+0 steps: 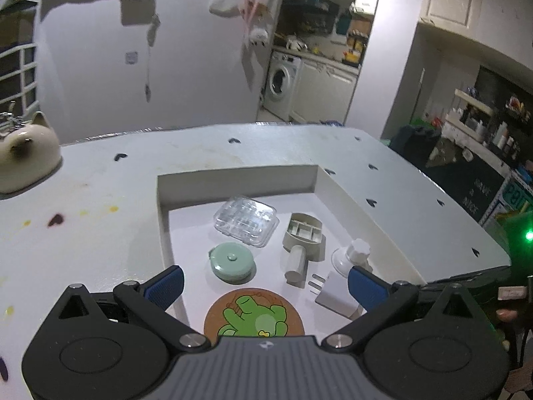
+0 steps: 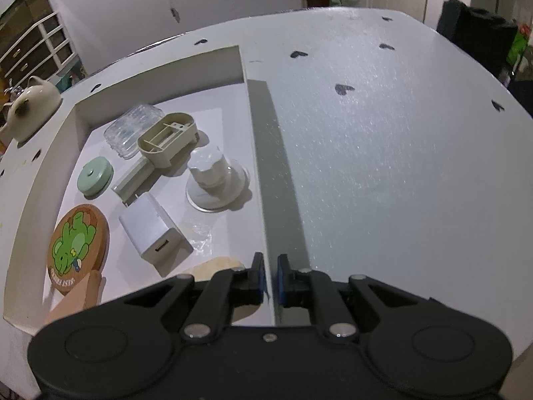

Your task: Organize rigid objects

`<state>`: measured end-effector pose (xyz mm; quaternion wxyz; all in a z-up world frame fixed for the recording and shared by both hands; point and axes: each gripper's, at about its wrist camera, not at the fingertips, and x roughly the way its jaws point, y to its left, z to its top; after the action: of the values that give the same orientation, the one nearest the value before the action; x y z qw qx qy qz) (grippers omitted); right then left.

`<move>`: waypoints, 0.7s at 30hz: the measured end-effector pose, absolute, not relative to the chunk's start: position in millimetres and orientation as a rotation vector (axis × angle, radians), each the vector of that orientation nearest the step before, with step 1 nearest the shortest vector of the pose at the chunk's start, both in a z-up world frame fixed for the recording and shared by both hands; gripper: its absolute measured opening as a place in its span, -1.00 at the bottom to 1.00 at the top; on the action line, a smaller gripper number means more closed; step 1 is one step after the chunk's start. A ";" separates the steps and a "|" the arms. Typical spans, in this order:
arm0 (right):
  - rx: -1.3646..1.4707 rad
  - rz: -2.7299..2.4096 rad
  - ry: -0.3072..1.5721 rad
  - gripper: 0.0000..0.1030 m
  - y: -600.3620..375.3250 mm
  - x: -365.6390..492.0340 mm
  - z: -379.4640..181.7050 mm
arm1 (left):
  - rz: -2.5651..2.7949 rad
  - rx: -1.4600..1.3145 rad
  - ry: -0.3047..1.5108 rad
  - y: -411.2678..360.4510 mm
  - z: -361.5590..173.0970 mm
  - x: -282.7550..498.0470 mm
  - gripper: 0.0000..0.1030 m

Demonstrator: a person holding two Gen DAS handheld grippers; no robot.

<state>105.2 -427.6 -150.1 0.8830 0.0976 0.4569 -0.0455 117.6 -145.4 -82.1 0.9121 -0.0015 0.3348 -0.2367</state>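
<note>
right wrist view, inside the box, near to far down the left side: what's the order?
Frog coaster → white charger → green tape measure → clear plastic case. The right gripper pinches the box wall.

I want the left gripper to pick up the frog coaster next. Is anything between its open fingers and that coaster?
Nothing visible blocks it. The left gripper hangs open above the frog coaster, which lies flat on the box floor. The white charger sits just right of the coaster, near the right finger.
</note>
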 end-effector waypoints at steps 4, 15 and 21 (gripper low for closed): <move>0.188 -0.078 0.818 -0.64 -423.0 91.4 -130.4 | -0.436 -0.015 0.621 -136.8 -79.1 99.1 1.00; 0.123 -0.001 0.525 0.01 -388.9 11.8 -88.2 | -0.363 -0.025 0.480 -117.0 -76.2 31.2 1.00; 0.100 0.015 0.430 0.26 -371.2 -35.1 -81.9 | -0.319 -0.018 0.427 -108.6 -81.8 -16.3 1.00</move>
<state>-35.1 -371.2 -81.9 0.9757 0.0494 0.2131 0.0073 -16.3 -108.6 -81.8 0.9646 -0.0087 0.2111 -0.1576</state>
